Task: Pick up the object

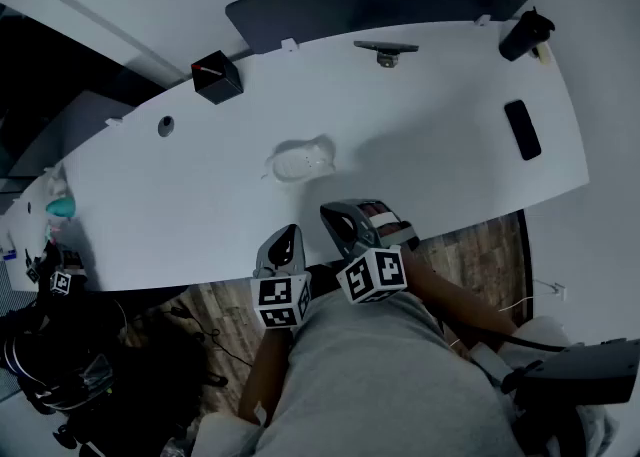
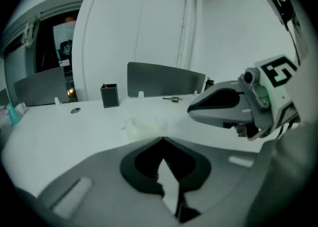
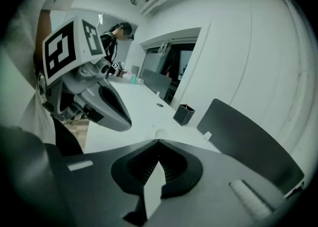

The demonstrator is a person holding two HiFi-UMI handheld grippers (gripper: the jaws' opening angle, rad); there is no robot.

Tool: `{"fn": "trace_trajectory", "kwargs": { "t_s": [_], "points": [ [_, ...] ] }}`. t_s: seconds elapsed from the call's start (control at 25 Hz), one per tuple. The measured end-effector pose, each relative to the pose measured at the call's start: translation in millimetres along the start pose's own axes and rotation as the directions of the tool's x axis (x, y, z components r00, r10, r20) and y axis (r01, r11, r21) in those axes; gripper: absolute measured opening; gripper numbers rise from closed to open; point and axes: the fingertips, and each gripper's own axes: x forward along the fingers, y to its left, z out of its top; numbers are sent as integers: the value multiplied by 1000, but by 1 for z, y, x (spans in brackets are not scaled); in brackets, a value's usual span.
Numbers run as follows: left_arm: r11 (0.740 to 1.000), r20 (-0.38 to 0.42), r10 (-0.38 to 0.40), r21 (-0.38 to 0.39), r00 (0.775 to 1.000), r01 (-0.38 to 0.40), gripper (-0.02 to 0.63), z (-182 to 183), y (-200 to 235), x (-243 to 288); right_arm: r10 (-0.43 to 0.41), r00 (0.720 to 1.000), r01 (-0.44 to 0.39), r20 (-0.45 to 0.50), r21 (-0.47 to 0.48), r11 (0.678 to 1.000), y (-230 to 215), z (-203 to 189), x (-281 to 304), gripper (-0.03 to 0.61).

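Note:
A small clear, crumpled plastic-looking object lies on the white table near its middle; in the left gripper view the object sits just beyond the jaw tips. My left gripper hovers over the table's near edge, shut and empty, short of the object. Beside it, my right gripper is also shut with nothing in it. In their own views, the left gripper and right gripper show their jaws meeting at the tip. Each gripper view shows the other gripper alongside.
A black pen box stands at the back left, and a dark divider panel runs along the far edge. A black phone and a black device lie at the right. A cable hole is at the left.

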Motion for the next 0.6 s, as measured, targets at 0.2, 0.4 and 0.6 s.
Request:
{"fn": "trace_trajectory", "kwargs": {
  "t_s": [0.2,0.4,0.6],
  "points": [
    [1000,-10,10,-3,1000,-10,2,10,13,22,-3,999,-2,-43,-114,993,-17,-12,33,3],
    [1000,-21,10,-22,1000,-10,2,10,38,32,44,996,-53,-82,-102,993,-16,-11,62,3],
    [1000,8,-4,-22,1000,4,2,21,59,38,24,988,-46,-155,-140,989,-16,-17,75,2]
  ]
}}
